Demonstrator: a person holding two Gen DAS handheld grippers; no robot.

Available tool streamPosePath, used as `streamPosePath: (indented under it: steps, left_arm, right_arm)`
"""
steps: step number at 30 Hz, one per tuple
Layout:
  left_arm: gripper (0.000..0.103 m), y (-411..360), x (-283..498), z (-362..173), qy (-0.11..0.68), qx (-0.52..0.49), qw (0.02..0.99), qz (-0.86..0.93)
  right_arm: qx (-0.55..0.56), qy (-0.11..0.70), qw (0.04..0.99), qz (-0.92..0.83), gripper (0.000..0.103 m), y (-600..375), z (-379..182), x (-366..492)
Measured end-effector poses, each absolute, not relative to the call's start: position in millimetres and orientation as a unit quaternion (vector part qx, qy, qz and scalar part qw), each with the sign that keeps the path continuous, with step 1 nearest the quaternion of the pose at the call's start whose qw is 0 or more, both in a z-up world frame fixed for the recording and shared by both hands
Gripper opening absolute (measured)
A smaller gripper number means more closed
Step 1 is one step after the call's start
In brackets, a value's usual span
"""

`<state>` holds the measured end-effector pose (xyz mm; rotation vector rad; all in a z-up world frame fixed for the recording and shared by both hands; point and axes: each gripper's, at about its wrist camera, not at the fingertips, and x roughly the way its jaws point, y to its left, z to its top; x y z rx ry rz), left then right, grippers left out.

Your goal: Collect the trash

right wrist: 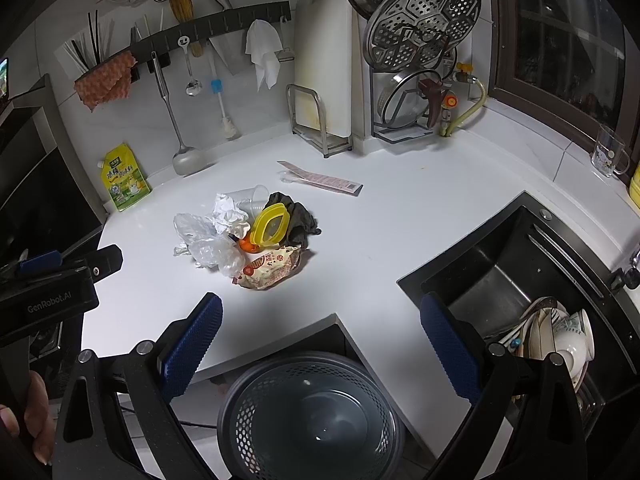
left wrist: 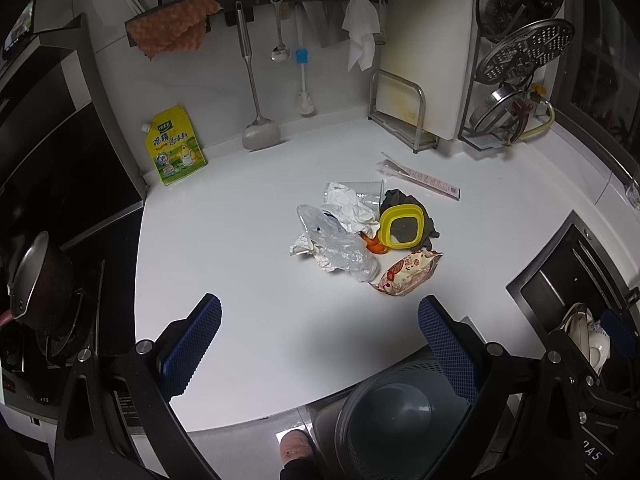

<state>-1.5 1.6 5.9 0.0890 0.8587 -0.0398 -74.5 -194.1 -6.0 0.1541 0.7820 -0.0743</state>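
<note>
A heap of trash lies mid-counter: a crumpled clear plastic bag (left wrist: pixel 340 246) (right wrist: pixel 208 246), white crumpled paper (left wrist: pixel 348 204) (right wrist: pixel 228 210), a clear plastic cup (left wrist: pixel 370 192) (right wrist: pixel 254 196), a yellow lid (left wrist: pixel 401 227) (right wrist: pixel 271 224) on a dark rag (left wrist: pixel 404 202) (right wrist: pixel 300 218), an orange scrap (left wrist: pixel 374 246) (right wrist: pixel 247 245) and a printed snack wrapper (left wrist: pixel 408 272) (right wrist: pixel 270 270). A long chopstick wrapper (left wrist: pixel 420 178) (right wrist: pixel 320 178) lies apart behind it. A grey perforated bin (left wrist: pixel 396 412) (right wrist: pixel 308 412) stands on the floor below the counter edge. My left gripper (left wrist: pixel 320 348) and right gripper (right wrist: pixel 320 346) are open, empty, short of the heap.
A yellow seasoning pouch (left wrist: pixel 175 145) (right wrist: pixel 125 178) leans on the back wall under hanging utensils. A cutting-board rack (left wrist: pixel 400 108) and lid rack (right wrist: pixel 416 80) stand at the back. A black sink (right wrist: pixel 512 272) with dishes (right wrist: pixel 560 344) is right; a stove with a pot (left wrist: pixel 36 280) left. A hand (right wrist: pixel 36 416) shows.
</note>
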Motion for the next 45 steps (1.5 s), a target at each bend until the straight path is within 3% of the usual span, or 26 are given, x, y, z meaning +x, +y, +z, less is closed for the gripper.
streamPosePath:
  steps: [45]
  left_arm:
    - [0.097,4.4,-3.8,4.1,0.416,0.044,0.908,-0.019]
  right_arm:
    - [0.076,0.382,0.92,-0.038,0.095,-193.8,-11.4,-71.0]
